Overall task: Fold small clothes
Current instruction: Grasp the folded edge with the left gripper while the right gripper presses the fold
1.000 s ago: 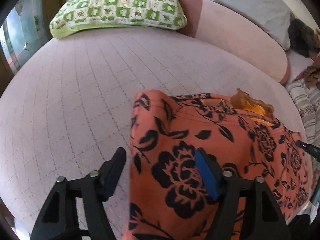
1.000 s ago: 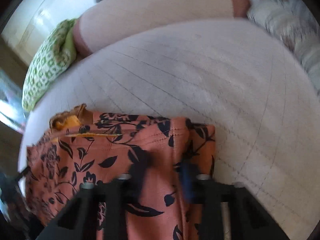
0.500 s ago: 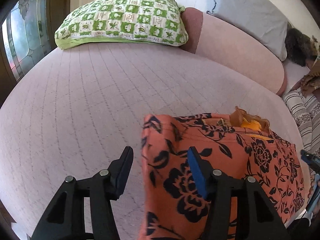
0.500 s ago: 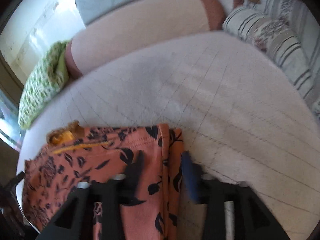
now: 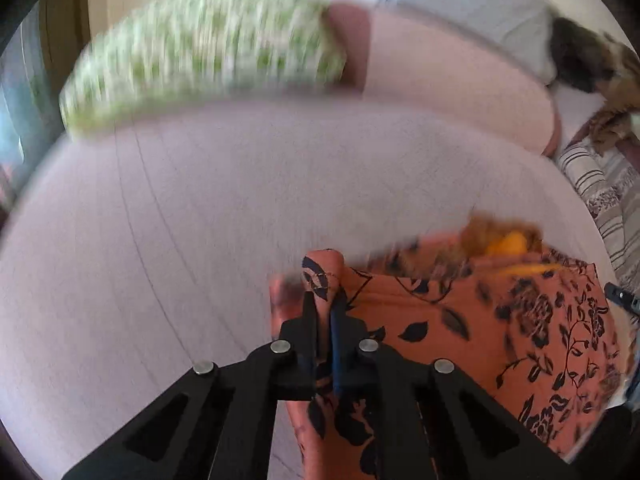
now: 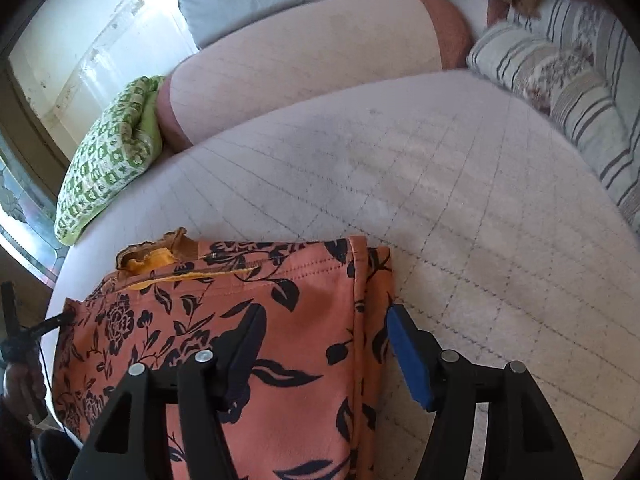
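An orange garment with black flowers (image 5: 500, 320) lies near the front edge of the quilted pink cushion (image 5: 200, 220). My left gripper (image 5: 324, 300) is shut on its left edge, which bunches up between the pads and rises off the cushion. In the right wrist view the garment (image 6: 280, 292) lies flat with a folded right edge. My right gripper (image 6: 325, 314) hovers over that edge with its jaws opening; the cloth runs between the fingers, but the pads do not press on it. A yellow lining shows at the garment's far side (image 6: 156, 260).
A green checked pillow (image 6: 108, 160) lies at the far left against a pink bolster (image 6: 304, 60). Striped cushions (image 6: 560, 80) line the right side. A grey pillow (image 5: 480, 4) leans behind the bolster. The quilted surface (image 6: 440, 180) stretches beyond the garment.
My left gripper has shut on the garment's left edge and lifted it a little. My right gripper has opened and let go of the right edge.
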Available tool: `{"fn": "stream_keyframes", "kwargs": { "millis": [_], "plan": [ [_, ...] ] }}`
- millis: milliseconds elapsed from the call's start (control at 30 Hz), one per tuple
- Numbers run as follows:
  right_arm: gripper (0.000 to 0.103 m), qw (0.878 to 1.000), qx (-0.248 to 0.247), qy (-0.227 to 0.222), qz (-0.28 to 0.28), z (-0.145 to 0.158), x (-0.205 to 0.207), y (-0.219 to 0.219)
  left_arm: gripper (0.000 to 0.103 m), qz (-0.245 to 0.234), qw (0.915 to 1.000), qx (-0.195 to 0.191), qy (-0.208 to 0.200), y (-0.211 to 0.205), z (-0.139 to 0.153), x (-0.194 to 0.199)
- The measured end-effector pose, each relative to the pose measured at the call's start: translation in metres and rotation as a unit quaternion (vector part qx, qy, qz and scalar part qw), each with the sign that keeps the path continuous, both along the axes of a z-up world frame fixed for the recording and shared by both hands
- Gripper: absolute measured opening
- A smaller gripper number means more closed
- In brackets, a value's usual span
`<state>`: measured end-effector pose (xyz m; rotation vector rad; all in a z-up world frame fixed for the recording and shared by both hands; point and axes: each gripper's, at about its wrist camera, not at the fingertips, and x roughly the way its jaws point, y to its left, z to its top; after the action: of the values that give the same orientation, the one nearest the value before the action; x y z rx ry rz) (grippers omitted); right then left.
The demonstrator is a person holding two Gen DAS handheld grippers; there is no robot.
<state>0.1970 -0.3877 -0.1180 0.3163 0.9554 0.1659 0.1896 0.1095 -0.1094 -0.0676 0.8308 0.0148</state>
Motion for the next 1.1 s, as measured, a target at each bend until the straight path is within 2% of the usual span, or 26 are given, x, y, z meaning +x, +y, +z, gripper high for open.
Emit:
{"fn": "stream_keyframes", "kwargs": {
  "millis": [33, 67, 133, 200, 267, 367, 467, 500, 533, 567, 600, 633, 700, 767, 800, 833, 867, 900, 933, 967, 1000, 1033, 1100],
  "plan": [
    [0.066, 1.000, 0.005, -0.009, -0.003, 0.002, -0.001, -0.003, 0.005, -0.001, 0.9996, 0.008, -0.026, -0.002, 0.009, -0.005],
    [0.066, 1.000, 0.007, -0.012, -0.004, 0.001, 0.000, -0.004, 0.005, -0.001, 0.9997, 0.007, -0.025, -0.001, 0.006, -0.002],
    [0.066, 1.000, 0.003, 0.004, -0.007, -0.008, 0.006, -0.007, 0.005, 0.017, 0.9995, 0.012, 0.023, 0.007, -0.018, 0.013],
    [0.066, 0.999, 0.022, 0.013, -0.024, -0.012, 0.009, -0.014, 0.007, 0.034, 0.9966, 0.004, 0.076, 0.014, -0.050, 0.022],
    [0.066, 0.999, 0.037, 0.010, -0.020, -0.008, 0.009, -0.016, 0.007, 0.030, 0.9977, 0.018, 0.059, 0.009, -0.046, 0.017],
    [0.066, 1.000, 0.022, 0.007, -0.004, -0.003, 0.017, -0.010, 0.007, 0.017, 0.9983, 0.022, 0.051, 0.001, -0.042, 0.014],
    [0.066, 1.000, 0.009, 0.020, 0.023, -0.008, 0.035, 0.002, 0.011, 0.022, 0.9983, 0.009, 0.054, 0.004, -0.043, 0.015],
    [0.056, 0.999, 0.007, 0.034, 0.031, -0.015, 0.042, 0.006, 0.011, 0.022, 0.9982, 0.007, 0.055, 0.005, -0.044, 0.017],
    [0.017, 0.998, 0.006, 0.053, 0.038, -0.022, 0.048, 0.010, 0.011, 0.022, 0.9982, 0.008, 0.055, 0.006, -0.044, 0.019],
    [0.015, 0.998, 0.007, 0.056, 0.037, -0.023, 0.050, 0.012, 0.011, 0.022, 0.9982, 0.008, 0.055, 0.005, -0.042, 0.019],
    [0.008, 0.998, 0.001, 0.048, 0.035, -0.018, 0.048, 0.015, 0.011, 0.020, 0.9986, 0.010, 0.049, 0.006, -0.040, 0.019],
    [0.007, 0.999, -0.013, 0.027, 0.033, -0.006, 0.044, 0.017, 0.011, 0.019, 0.9991, 0.014, 0.035, 0.006, -0.036, 0.017],
    [0.007, 0.999, -0.030, -0.006, 0.018, 0.013, 0.036, 0.015, 0.011, 0.008, 0.9999, 0.012, 0.007, 0.003, -0.027, 0.011],
    [0.007, 0.999, -0.049, 0.016, 0.006, -0.002, 0.045, 0.009, 0.011, 0.009, 0.9996, 0.023, 0.013, -0.001, -0.036, 0.017],
    [0.009, 0.999, -0.041, 0.036, 0.004, -0.014, 0.050, 0.006, 0.012, 0.023, 0.9982, 0.024, 0.050, 0.001, -0.055, 0.026],
    [0.011, 0.998, -0.010, 0.059, 0.000, -0.033, 0.054, 0.000, 0.014, 0.029, 0.9980, 0.019, 0.054, 0.003, -0.060, 0.028],
    [0.011, 0.999, 0.012, 0.050, -0.010, -0.037, 0.051, -0.005, 0.015, 0.035, 0.9982, 0.017, 0.046, 0.003, -0.058, 0.025],
    [0.016, 0.998, 0.030, 0.040, -0.023, -0.034, 0.046, -0.011, 0.018, 0.037, 0.9984, 0.016, 0.040, 0.002, -0.051, 0.021],
    [0.029, 0.998, 0.034, 0.029, -0.035, -0.027, 0.039, -0.014, 0.033, 0.038, 0.9986, 0.016, 0.034, 0.001, -0.046, 0.017],
    [0.036, 0.999, 0.015, 0.016, -0.036, -0.018, 0.033, -0.013, 0.047, 0.036, 0.9990, 0.018, 0.020, 0.001, -0.038, 0.010],
    [0.048, 0.999, 0.004, 0.009, -0.035, -0.012, 0.029, -0.013, 0.049, 0.039, 0.9989, 0.024, 0.009, 0.001, -0.030, 0.003],
    [0.052, 0.999, 0.003, -0.006, -0.032, -0.001, 0.019, -0.013, 0.049, 0.043, 0.9987, 0.026, 0.002, 0.002, -0.023, -0.003],
    [0.052, 0.999, 0.016, -0.024, -0.019, 0.019, 0.000, -0.014, 0.049, 0.041, 0.9990, 0.014, -0.012, 0.002, -0.006, -0.023]
  ]
}}
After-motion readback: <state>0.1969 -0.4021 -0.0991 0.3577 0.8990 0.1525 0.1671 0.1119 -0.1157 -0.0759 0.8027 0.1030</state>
